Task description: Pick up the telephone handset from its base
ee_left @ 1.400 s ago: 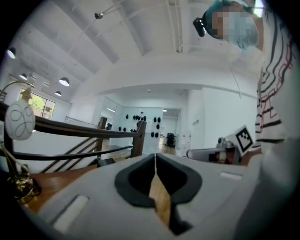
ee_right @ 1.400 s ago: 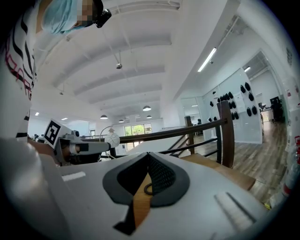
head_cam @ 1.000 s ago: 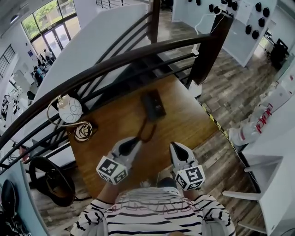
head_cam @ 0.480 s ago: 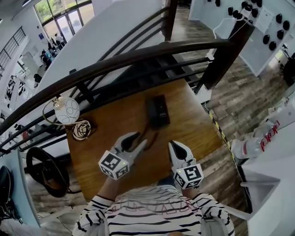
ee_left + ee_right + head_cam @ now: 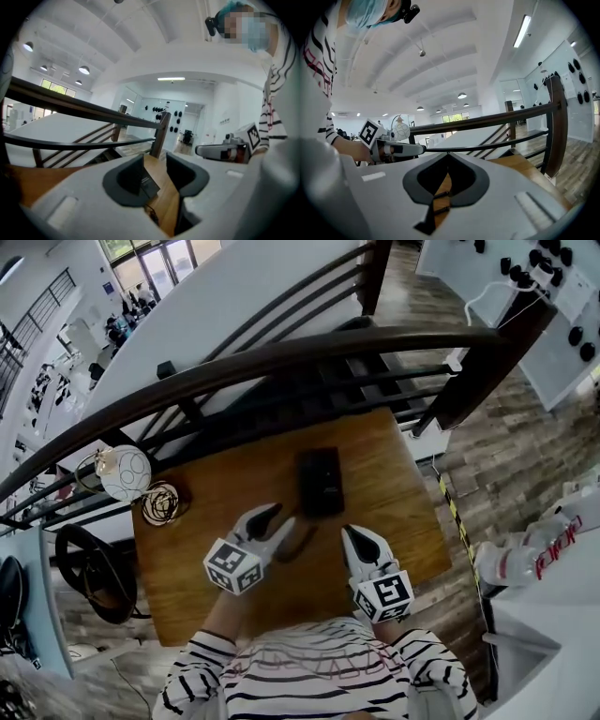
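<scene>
Two grippers are being held over a wooden table (image 5: 394, 493) in the head view. The left gripper (image 5: 278, 517) is being pointed at the near end of the black telephone (image 5: 320, 482), close to it but not touching. Its jaws are standing apart and have just been opening, and nothing is being gripped. The telephone is lying near the middle of the table, just short of the dark railing (image 5: 281, 357). The handset cannot be told apart from its base here. A cord (image 5: 296, 538) is trailing from the telephone toward the left gripper. The right gripper (image 5: 350, 533) is being held just to the right of the cord, with its jaws together. Black-and-white square markers are being shown on both cubes. A globe lamp (image 5: 125, 472) is standing by the table's left corner. Red letters on a white object (image 5: 548, 554) at the far right are too blurred to be read.

In the left gripper view, the jaws are being held wide, with bare table and a corner of the telephone showing between them. A pale label on that corner is too blurred to be read.

In the right gripper view, the jaw tips are being pressed together on nothing. A stretch of the coiled cord is being seen on the table through the gap beneath them.
</scene>
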### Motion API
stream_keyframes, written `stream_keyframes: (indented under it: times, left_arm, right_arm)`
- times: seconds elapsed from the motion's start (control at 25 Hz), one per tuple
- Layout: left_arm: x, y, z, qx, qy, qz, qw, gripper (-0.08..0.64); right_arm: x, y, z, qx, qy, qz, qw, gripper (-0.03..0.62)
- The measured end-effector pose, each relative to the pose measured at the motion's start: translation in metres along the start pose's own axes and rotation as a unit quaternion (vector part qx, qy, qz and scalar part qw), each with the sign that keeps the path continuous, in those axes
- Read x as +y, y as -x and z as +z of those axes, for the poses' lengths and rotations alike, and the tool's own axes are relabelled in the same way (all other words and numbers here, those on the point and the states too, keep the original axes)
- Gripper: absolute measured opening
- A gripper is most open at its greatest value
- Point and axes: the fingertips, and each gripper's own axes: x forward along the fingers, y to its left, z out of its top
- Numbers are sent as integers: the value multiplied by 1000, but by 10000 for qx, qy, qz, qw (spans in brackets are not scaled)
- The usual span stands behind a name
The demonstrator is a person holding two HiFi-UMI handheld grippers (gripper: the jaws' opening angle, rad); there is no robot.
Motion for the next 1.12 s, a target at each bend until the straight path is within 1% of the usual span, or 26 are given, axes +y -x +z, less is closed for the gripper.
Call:
stream_keyframes:
  times: [0.36,0.6,0.72,0.92,1.12]
  left_arm:
    - [54,-67,-29,265,299,278,9988,153]
    - [79,-100,-57,505,551,358,9966,155]
    - [91,-113,-69,559,658,431,9953,156]
    - [109,-132,-89,733,886,538,9919,157]
    - [116,-146,-109,902,1214,559,9869,166]
  right_arm:
    - [-45,-32,-19,187,-81,259,9995,2]
    - [-64,-41,-30,321,-140,293,9990,2]
    - [-73,-44,-35,387,-187,301,9986,2]
    - [-84,-49,-43,443,-177,363,9982,2]
    - [-96,-50,-47,495,-200,378,9979,2]
